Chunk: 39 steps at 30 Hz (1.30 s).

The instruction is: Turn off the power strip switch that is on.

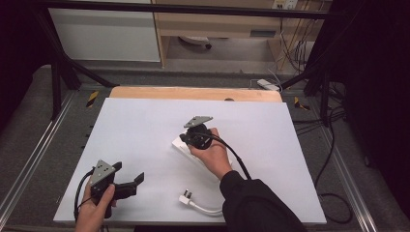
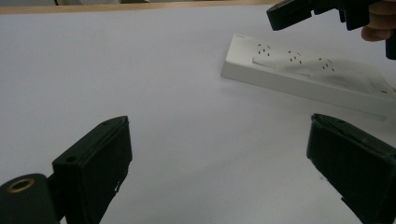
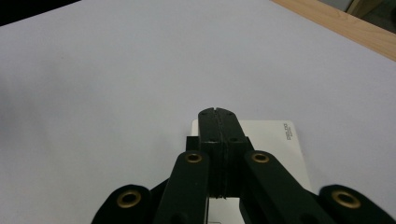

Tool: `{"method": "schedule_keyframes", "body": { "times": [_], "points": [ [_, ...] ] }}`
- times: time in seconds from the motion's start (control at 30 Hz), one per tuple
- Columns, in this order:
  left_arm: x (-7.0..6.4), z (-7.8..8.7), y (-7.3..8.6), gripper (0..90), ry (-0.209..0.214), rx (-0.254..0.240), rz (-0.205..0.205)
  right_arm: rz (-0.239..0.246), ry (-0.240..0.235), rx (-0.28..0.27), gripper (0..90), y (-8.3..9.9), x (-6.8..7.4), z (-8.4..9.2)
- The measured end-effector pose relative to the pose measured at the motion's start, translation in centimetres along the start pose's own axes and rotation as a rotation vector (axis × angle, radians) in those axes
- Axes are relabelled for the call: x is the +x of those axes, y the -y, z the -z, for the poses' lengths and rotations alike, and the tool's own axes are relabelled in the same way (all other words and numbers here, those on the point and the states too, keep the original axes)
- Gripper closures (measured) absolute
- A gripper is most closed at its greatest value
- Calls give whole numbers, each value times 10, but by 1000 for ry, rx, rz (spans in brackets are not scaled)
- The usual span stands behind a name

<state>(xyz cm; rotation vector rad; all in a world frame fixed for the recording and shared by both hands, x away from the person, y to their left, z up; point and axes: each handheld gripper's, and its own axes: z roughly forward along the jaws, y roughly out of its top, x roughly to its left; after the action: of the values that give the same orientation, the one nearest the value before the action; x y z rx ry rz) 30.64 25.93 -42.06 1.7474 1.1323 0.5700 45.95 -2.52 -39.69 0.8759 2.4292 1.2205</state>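
Two tools seen: right tool (image 3: 218, 112) pressed together, tip down over power strip (image 2: 308, 77), likely to push a switch or steady it. Left tool (image 1: 129, 181) spread apart, empty, waiting near-left. Lay mid-tabletop (image 1: 145, 125), long axis running far-left to near-right, plug (image 1: 186, 196) nearer.
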Motion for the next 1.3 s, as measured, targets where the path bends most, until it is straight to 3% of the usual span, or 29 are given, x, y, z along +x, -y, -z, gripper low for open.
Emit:
{"method": "schedule_keyframes", "body": {
  "times": [0.73, 1.3],
  "points": [
    [0, 0, 0, 68, 2, 0, -3, -4, 6, 73, 900, 9, 0, -21],
    [0, 0, 0, 69, 5, 2, -3, -11, 9, 98, 900, 12, 1, -30]
  ]
}}
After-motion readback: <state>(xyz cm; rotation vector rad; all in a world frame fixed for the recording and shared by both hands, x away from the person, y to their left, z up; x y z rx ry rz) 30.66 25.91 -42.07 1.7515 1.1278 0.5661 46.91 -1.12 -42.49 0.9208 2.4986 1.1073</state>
